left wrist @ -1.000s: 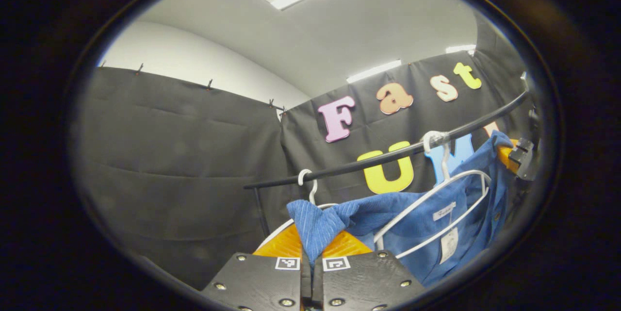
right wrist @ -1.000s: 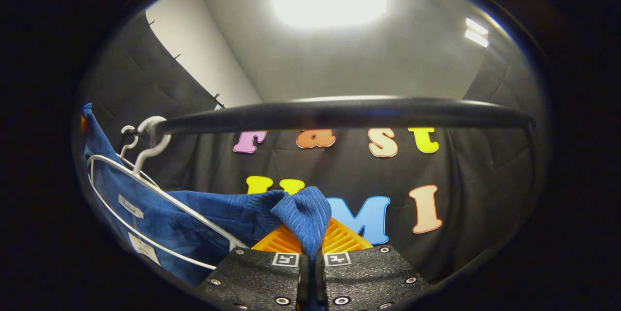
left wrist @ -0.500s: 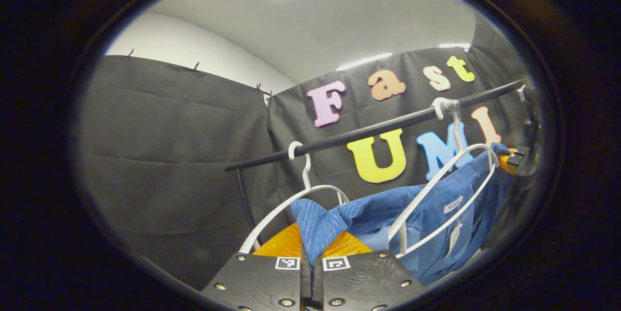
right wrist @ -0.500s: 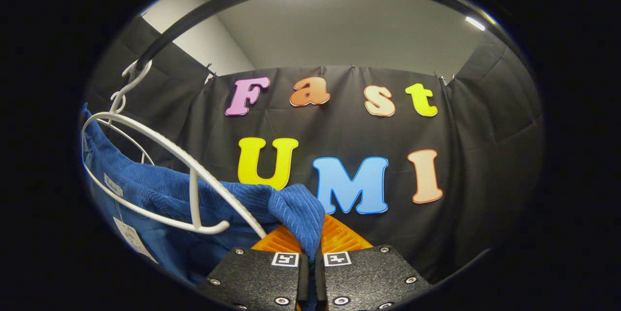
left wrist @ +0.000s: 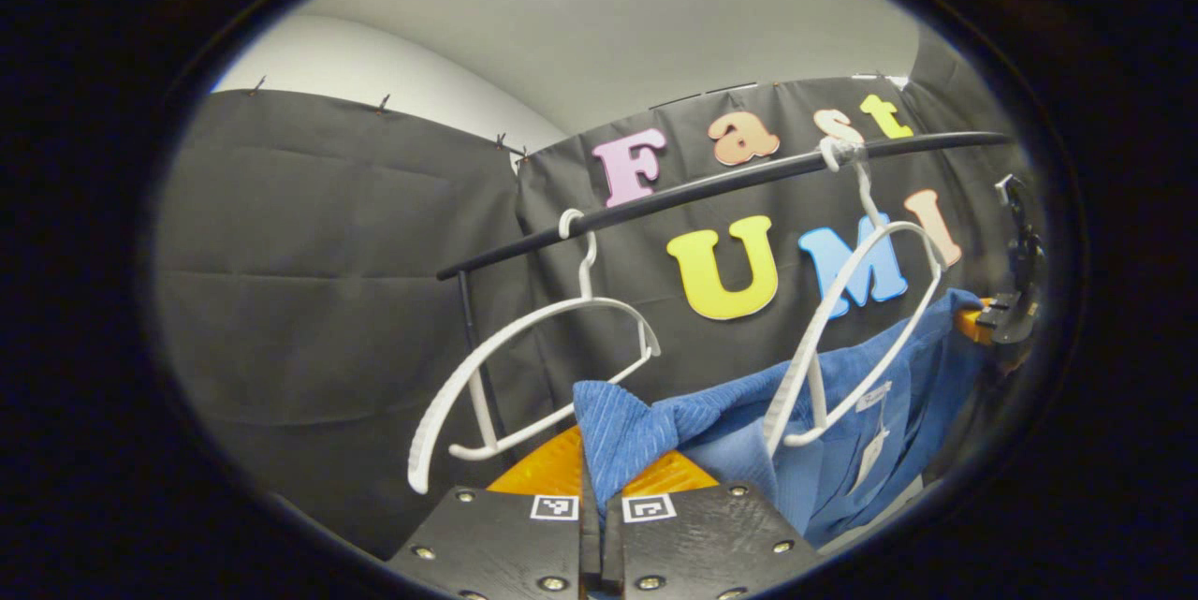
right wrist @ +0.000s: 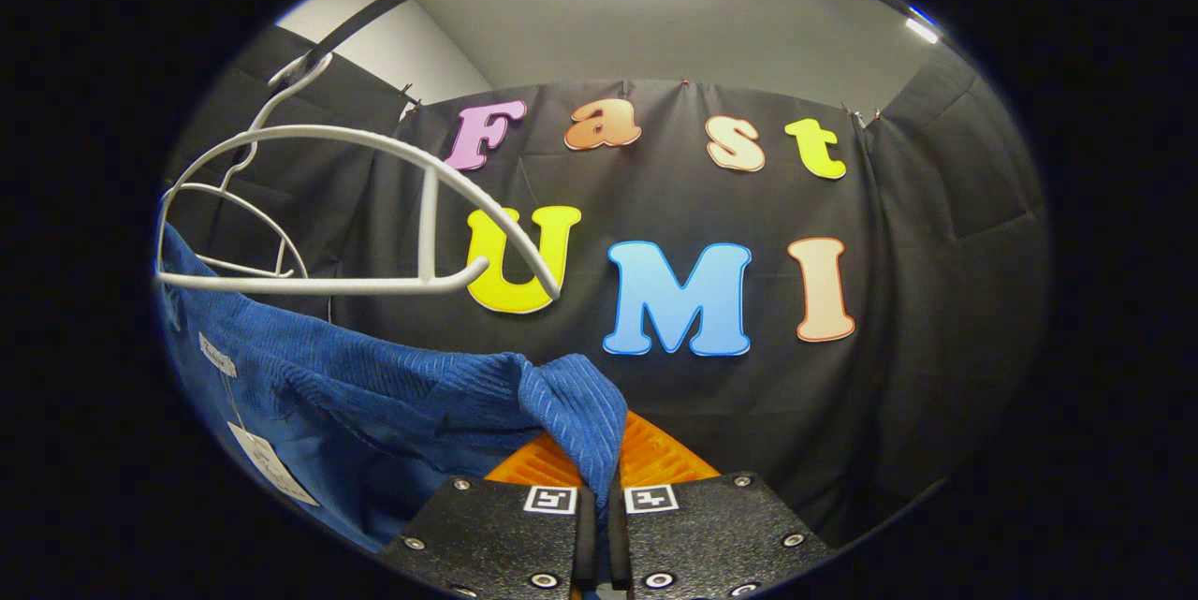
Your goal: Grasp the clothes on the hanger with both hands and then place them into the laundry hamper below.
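1. The left gripper (left wrist: 599, 488) points forward and slightly upward, its fingers closed together at 6 o'clock in the left gripper view.
2. The right gripper (right wrist: 602, 488) is likewise closed at 6 o'clock; in the left gripper view it appears at 3 o'clock.

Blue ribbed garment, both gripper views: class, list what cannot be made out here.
- Blue ribbed garment: lower part cut off by the edge in the left gripper view, and in the right gripper view.
- White paper tag: print too small.
- Black clothes rail: far end runs past the top edge.
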Demonstrator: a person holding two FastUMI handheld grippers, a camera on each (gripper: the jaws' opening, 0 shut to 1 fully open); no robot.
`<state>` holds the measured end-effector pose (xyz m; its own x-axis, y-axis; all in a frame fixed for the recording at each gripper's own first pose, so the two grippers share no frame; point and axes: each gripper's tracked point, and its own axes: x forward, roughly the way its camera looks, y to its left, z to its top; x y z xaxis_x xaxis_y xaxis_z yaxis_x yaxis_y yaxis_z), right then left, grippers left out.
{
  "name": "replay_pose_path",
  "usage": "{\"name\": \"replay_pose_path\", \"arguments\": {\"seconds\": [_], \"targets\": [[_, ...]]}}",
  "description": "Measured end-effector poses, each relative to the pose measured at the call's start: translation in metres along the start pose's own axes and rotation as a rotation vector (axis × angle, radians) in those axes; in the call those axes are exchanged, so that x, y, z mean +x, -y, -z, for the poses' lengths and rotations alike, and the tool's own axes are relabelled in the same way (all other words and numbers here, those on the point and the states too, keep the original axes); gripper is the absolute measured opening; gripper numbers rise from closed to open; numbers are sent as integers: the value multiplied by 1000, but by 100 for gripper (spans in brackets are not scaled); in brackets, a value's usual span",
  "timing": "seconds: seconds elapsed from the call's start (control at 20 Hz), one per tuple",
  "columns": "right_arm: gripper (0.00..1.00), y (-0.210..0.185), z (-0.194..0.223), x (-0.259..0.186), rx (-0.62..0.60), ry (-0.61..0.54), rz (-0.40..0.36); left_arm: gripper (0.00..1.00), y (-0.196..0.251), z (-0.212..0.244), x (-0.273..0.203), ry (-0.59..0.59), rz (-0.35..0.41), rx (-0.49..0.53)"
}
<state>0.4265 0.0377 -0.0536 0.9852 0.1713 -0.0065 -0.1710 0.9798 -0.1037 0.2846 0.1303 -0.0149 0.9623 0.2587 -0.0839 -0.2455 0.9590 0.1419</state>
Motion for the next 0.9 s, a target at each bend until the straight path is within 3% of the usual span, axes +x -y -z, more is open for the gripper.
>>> {"name": "replay_pose_path", "arguments": {"seconds": [0.4, 0.9], "targets": [[5, -11, 18, -57, -37, -54, 7, 1, 4, 34, -48, -42, 45, -50], [5, -33, -20, -177, 19, -32, 51, 4, 8, 17, -129, 12, 191, -109]]}}
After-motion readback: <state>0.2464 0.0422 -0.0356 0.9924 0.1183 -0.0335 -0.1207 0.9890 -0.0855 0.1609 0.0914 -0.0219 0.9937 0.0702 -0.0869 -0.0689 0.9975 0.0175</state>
